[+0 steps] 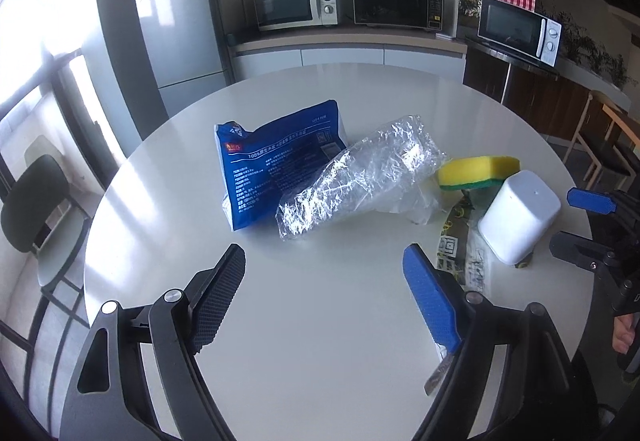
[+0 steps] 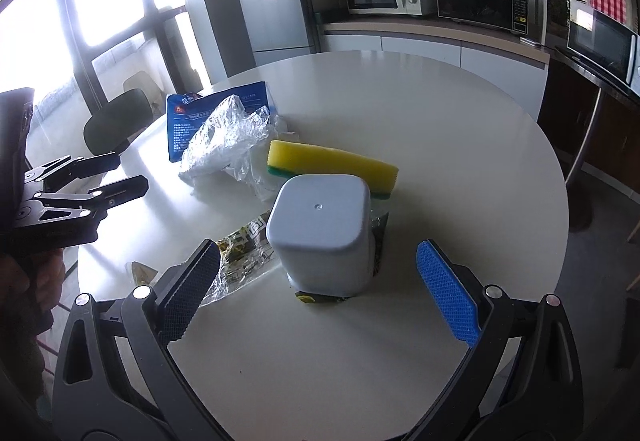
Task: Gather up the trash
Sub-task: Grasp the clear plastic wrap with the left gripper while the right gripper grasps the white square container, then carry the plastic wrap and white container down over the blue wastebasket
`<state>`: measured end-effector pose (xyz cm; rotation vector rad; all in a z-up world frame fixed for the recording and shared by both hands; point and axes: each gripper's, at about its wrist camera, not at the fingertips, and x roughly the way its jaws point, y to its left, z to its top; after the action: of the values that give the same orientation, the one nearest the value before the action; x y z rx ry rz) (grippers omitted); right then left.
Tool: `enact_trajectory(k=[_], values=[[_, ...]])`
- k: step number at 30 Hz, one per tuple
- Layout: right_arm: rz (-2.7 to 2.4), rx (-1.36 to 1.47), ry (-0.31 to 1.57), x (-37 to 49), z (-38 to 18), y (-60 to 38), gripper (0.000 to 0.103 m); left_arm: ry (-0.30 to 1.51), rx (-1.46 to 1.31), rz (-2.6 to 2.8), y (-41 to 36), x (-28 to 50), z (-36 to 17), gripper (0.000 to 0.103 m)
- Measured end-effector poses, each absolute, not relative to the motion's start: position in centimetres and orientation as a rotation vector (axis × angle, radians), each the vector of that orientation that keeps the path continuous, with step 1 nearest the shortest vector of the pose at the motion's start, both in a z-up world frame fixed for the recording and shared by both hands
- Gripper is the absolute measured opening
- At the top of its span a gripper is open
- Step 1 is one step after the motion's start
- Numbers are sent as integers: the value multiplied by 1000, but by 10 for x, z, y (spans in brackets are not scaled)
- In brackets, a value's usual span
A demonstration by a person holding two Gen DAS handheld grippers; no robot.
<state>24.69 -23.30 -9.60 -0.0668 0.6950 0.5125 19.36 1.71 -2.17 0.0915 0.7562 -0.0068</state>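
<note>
Trash: crumpled clear wrap point(image 1: 356, 173) at 12 o'clock of released left tool point(image 1: 324, 261); right tool point(image 2: 320, 269) also released, both above bench point(image 1: 320, 321).

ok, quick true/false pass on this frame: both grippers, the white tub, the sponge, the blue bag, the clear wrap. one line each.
1. The left gripper is open and holds nothing. True.
2. The white tub stands mouth up. False: it is upside down, closed base on top.
3. The sponge lies behind the tub, seen from the right gripper. True.
4. The crumpled clear wrap lies under the blue bag. False: it lies in front of the bag and overlaps it.
5. The right gripper is shut on the tub. False: it is open, and the tub sits ahead of its fingers, untouched.
</note>
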Motion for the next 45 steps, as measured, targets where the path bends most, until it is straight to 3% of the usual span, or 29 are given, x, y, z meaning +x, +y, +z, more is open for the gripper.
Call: enact_trajectory(k=[6, 13, 16, 21, 23, 25, 28, 45], values=[[520, -71, 714, 263, -98, -225, 91, 804, 185, -53, 13, 222, -32, 82], [524, -76, 746, 278, -99, -222, 75, 847, 285, -130, 10, 250, -39, 83], [522, -106, 748, 280, -99, -218, 60, 856, 311, -173, 7, 258, -42, 83], [526, -113, 744, 281, -99, -218, 59, 864, 289, -227, 7, 265, -47, 67], [534, -93, 744, 279, -100, -220, 59, 861, 293, -208, 9, 265, -50, 49], [540, -73, 737, 277, -99, -223, 59, 852, 260, -212, 12, 260, -49, 45], [538, -60, 717, 273, -96, -227, 58, 838, 196, -208, 18, 252, -43, 27], [576, -53, 648, 224, -84, -239, 58, 727, -147, -82, 50, 160, -18, 25]])
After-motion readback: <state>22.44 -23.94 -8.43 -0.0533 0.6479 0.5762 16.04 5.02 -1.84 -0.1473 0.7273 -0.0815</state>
